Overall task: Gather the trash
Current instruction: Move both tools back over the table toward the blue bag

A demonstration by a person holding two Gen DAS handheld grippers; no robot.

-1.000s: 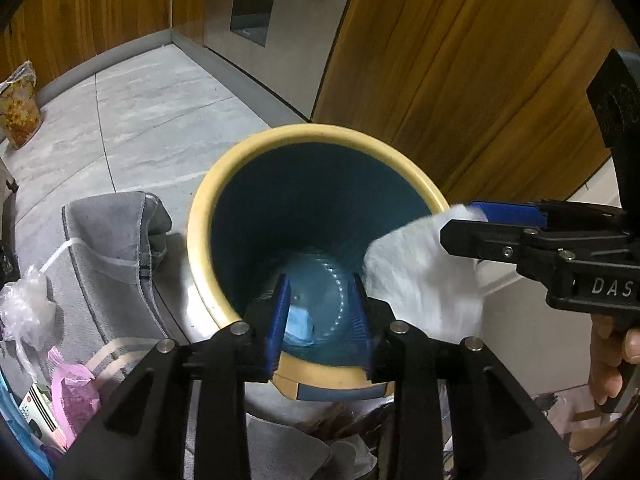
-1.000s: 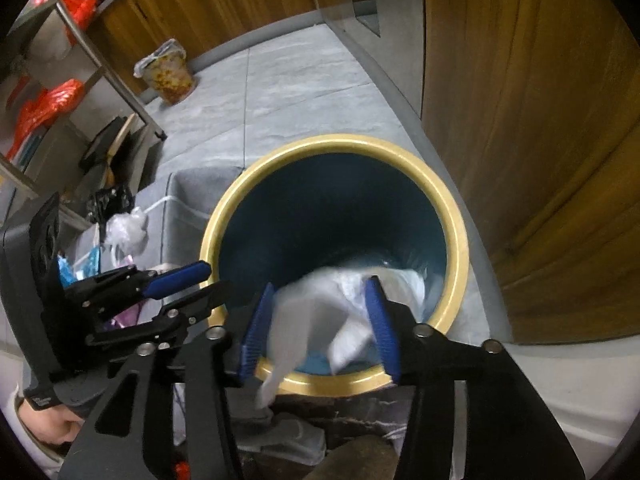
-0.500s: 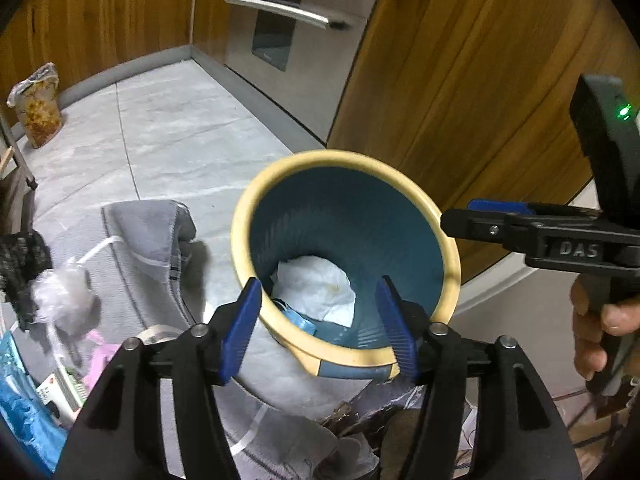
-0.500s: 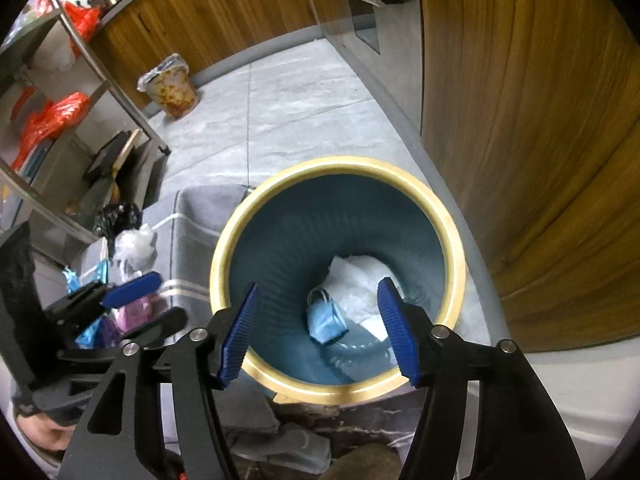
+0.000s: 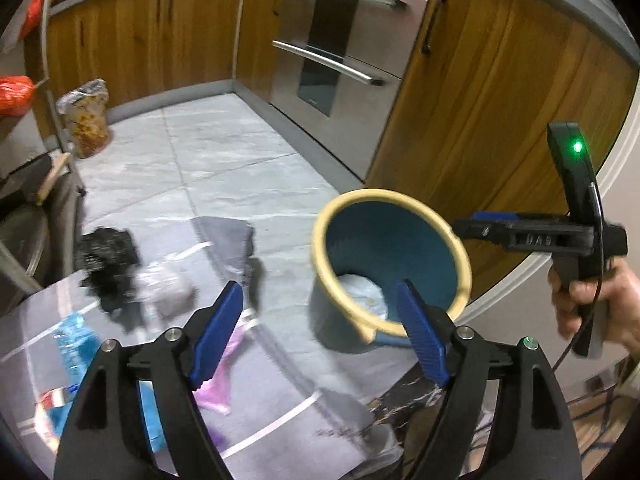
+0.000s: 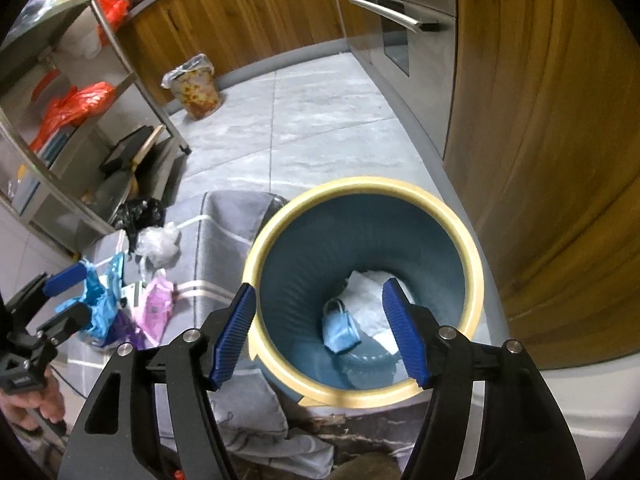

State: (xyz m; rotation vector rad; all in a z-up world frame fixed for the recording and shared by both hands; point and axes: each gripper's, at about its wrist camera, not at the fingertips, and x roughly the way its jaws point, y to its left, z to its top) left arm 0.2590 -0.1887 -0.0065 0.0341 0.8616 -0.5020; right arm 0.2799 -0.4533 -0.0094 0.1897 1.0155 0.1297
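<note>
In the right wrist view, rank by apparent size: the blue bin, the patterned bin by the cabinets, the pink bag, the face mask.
1. Blue bin, clearly largest.
2. Patterned bin, though it stands farther off, so its true size is unsure.
3. Pink bag and face mask look alike; no ranking.
</note>
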